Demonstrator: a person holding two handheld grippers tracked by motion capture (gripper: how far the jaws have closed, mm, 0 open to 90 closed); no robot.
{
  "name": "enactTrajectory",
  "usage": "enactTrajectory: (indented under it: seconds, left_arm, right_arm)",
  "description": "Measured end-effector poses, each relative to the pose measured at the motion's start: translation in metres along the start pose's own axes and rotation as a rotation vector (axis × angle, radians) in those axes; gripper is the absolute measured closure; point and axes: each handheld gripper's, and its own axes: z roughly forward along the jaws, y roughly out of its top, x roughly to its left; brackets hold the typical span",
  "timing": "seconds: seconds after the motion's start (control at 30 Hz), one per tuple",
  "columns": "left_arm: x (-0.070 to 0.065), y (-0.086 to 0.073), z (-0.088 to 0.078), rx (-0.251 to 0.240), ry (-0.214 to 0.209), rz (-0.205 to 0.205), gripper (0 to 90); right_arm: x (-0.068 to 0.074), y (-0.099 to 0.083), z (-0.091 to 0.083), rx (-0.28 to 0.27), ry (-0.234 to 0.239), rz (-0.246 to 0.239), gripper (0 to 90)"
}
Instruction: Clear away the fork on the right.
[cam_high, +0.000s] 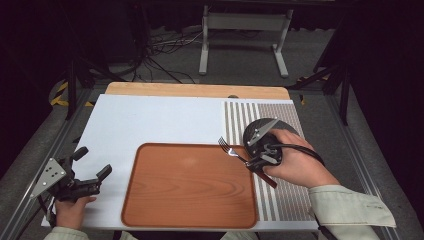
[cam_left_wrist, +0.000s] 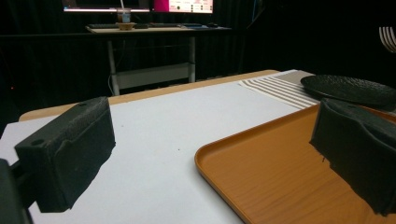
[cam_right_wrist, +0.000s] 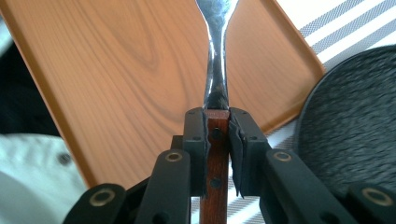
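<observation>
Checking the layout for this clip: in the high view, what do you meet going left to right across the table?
Left gripper → wooden tray → fork → right gripper, with the black plate just behind it on the striped mat.

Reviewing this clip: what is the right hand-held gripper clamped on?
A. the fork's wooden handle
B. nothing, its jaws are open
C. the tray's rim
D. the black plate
A: in the right gripper view the right hand-held gripper has its jaws pressed on both sides of the wooden handle of the fork, whose metal end reaches out over the tray.
</observation>
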Motion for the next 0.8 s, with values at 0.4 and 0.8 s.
enactTrajectory:
  seconds: [0.4, 0.8]
  left_arm:
    - [0.001, 0.0, 0.0, 0.002, 0.0, 0.0, 0.5]
    - [0.001, 0.0, -0.001, -0.001, 0.002, -0.002, 0.5]
  right_arm:
    - [0.014, 0.014, 0.015, 0.011, 0.031, 0.134, 78.4]
    - [0.024, 0.023, 0.028, 0.035, 0.06, 0.241, 78.4]
